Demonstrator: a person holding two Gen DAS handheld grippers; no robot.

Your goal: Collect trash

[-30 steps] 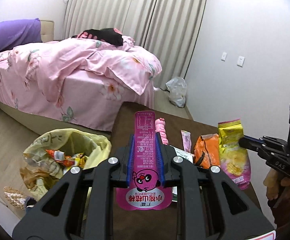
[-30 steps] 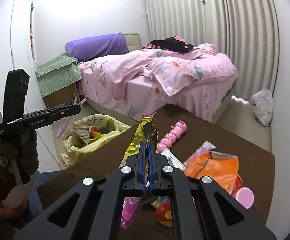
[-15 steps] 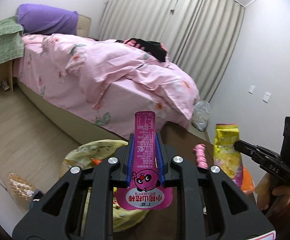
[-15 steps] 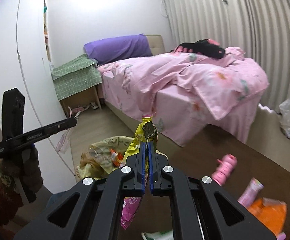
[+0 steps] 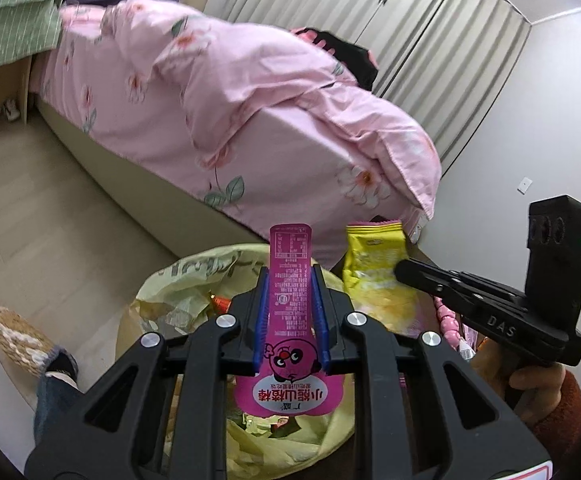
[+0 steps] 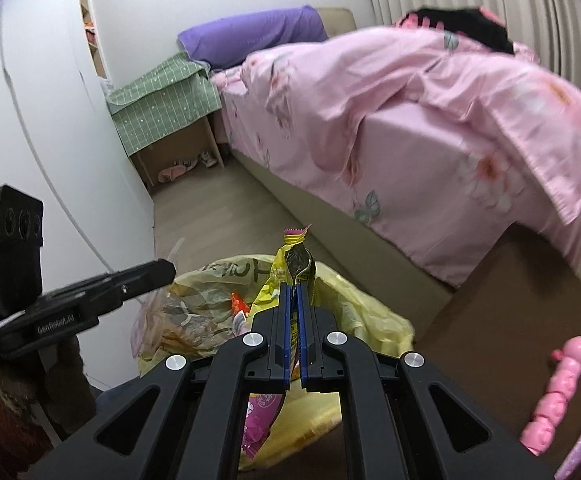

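My left gripper [image 5: 289,280] is shut on a flat pink snack wrapper [image 5: 288,320] with a cartoon face, held above a yellow plastic trash bag [image 5: 194,280] that holds several wrappers. My right gripper [image 6: 295,292] is shut on the top edge of a yellow chip bag [image 6: 278,276], which hangs over the same yellow trash bag [image 6: 354,304]. In the left wrist view the chip bag [image 5: 374,264] shows at the tip of the right gripper [image 5: 402,270]. In the right wrist view the left gripper [image 6: 162,272] enters from the left.
A bed with a pink floral duvet [image 5: 250,92] stands behind the bag. The brown table [image 6: 498,320] carries a pink bumpy wrapper [image 6: 558,392]. A green-covered bedside box [image 6: 162,104] stands by the wall. A person's slippered foot [image 5: 22,340] rests on the floor at left.
Both grippers swung left and down from the table, carrying their wrappers, and now hang over the yellow trash bag. The table's litter has slid out of view to the right.
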